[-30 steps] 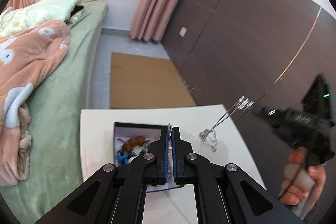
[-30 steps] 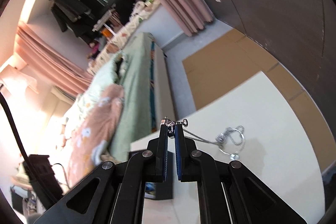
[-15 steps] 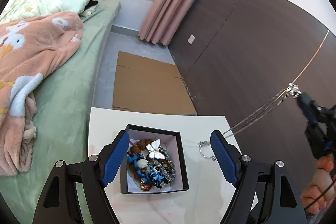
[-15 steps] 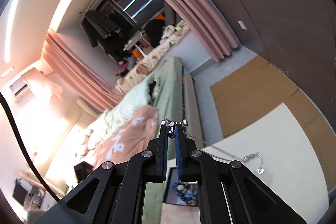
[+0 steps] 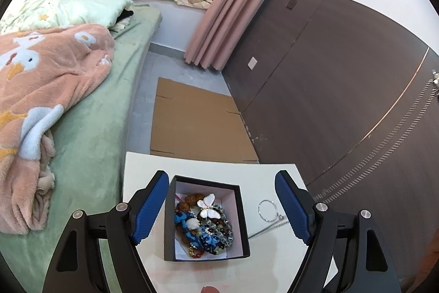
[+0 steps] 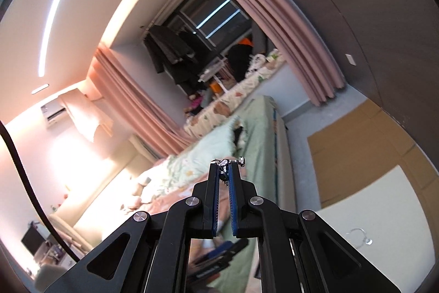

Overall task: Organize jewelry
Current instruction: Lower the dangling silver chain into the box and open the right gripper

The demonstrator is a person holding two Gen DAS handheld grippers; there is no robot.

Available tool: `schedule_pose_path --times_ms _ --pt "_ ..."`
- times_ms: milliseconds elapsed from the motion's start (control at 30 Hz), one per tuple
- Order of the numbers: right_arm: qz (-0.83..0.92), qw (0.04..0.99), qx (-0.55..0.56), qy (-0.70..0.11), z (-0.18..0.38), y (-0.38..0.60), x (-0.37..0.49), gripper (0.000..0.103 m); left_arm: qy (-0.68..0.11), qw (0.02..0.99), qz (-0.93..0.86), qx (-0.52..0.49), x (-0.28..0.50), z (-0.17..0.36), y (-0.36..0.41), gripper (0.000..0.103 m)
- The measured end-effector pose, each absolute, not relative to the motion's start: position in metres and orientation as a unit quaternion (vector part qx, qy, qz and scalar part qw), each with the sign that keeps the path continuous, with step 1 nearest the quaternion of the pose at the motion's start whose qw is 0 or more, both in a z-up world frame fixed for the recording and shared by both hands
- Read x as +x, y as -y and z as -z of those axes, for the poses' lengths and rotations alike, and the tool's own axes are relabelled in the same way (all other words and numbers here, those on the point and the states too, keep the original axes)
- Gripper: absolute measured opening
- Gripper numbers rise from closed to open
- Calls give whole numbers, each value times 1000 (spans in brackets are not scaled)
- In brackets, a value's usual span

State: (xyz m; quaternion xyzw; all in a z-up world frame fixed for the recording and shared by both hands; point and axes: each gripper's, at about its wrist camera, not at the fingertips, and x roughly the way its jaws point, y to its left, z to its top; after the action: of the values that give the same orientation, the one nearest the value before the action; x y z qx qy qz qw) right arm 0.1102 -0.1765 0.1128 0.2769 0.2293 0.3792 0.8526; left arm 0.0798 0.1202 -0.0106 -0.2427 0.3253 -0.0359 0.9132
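Since 1 second back, the chain (image 5: pixel 384 155) has been drawn up off the table (image 5: pixel 142 169): then it sloped low from a heap by the box (image 5: pixel 244 213), now 2 strands run steeply from the lower right of the left view to its far right edge. Its clasp end (image 6: pixel 226 165) sits pinched in the right gripper (image 6: pixel 225 175), whose jaws are closed to a narrow slit on it, centre of the right view. The ring pendant (image 5: pixel 266 209) and a last bit of chain lie on the table just right of the box.

Judging by its look, the chain is light, limp and slippery — it will swing and sag, and thin links could snag or kink. The clasp, the 1 solid lump, is the sound place to hold; a 2nd hold lower down would steady it.

Over the same second the left gripper (image 5: pixel 227 208) has gone from closed to wide, and now straddles the box with nothing between its pads. Inside the box are beads (image 5: pixel 208 235) and a white butterfly piece (image 5: pixel 208 206) — already quite full.
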Motion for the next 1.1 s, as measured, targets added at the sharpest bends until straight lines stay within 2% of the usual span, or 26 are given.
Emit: schedule_pose_path --times_ms 533,1100 --pt "-418 856 239 -190 -162 133 94 8 -296 920 14 -255 74 -1 -142 80" --pt "-394 855 246 -230 -123 125 123 8 -300 921 7 -248 75 3 -145 80"
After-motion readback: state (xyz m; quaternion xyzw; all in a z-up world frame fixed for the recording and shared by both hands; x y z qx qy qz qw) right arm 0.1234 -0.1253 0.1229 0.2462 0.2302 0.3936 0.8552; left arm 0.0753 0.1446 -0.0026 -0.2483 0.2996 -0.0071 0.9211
